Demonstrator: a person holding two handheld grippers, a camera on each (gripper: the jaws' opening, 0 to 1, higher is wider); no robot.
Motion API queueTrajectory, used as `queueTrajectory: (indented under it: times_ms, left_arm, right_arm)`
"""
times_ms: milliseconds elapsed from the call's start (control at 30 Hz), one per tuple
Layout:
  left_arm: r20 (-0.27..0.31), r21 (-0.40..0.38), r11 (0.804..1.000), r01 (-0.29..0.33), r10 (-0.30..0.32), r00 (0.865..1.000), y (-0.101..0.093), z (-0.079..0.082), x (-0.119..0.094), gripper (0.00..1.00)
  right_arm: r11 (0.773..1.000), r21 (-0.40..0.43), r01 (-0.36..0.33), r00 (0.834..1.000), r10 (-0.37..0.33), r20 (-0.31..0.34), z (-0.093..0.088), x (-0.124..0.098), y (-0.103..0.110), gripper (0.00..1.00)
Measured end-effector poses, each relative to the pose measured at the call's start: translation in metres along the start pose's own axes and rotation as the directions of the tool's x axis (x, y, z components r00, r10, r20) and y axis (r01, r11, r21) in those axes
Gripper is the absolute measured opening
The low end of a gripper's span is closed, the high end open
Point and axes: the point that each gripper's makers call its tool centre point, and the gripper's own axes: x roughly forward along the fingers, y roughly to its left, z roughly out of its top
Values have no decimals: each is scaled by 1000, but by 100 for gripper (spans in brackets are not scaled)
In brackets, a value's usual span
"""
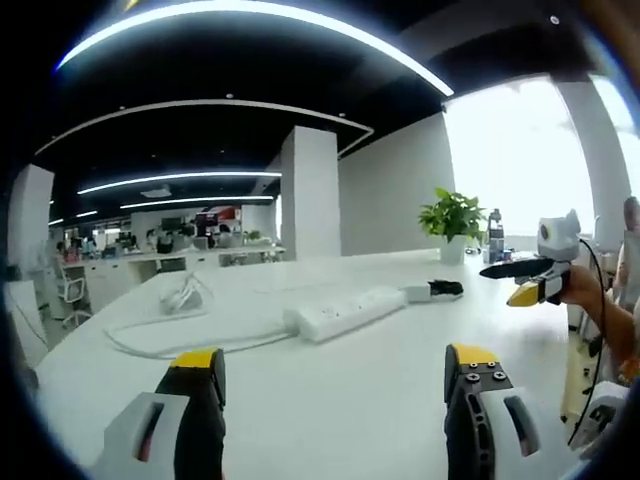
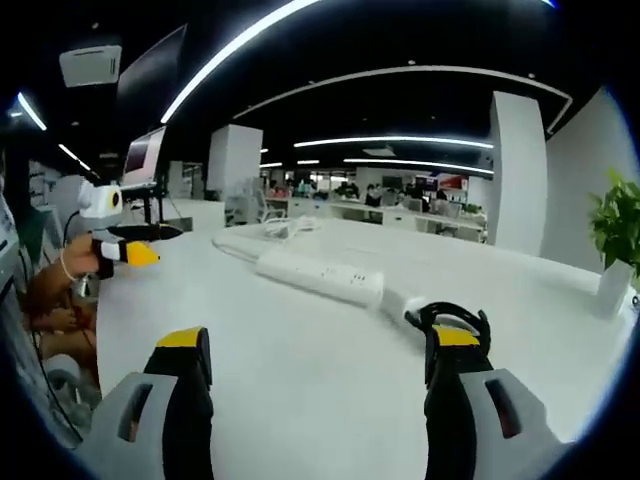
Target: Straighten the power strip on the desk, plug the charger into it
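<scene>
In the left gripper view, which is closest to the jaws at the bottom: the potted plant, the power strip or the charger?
1. Power strip, middle of the desk, nearest.
2. Charger, just beyond the strip's right end.
3. Potted plant, far right desk edge by the window.

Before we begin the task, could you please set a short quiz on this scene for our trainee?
1. True or false: the charger is already plugged into the power strip.
2. What stands near the desk's far edge, by the window? A) potted plant B) desk lamp C) printer
3. Fill in: both the left gripper and the right gripper have their jaws ____.

Key: 1 false, it lies on the desk beside the strip's end; 2 A, the potted plant; 3 open.
</scene>
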Motion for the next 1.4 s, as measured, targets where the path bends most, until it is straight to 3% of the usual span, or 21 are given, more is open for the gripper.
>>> queueTrajectory:
  times_ms: [633,1033,1233,1400]
  left_arm:
    - [-22,44,998,44,-43,999,4,14,37,92]
    - [-18,38,999,24,-24,1000,17,27,77,92]
    - [-25,65,997,43,-42,999,11,31,95,91]
    - [-57,80,995,57,-52,997,9,25,109,91]
  right_arm:
    - [997,-67,-33,999,32,-7,22,41,-18,86]
    - [994,-82,-65,998,63,-20,31,87,-15,82]
    - [989,-99,-107,993,101,-64,24,106,-8,82]
    - [986,-105,-126,987,115,-112,13,118,-8,81]
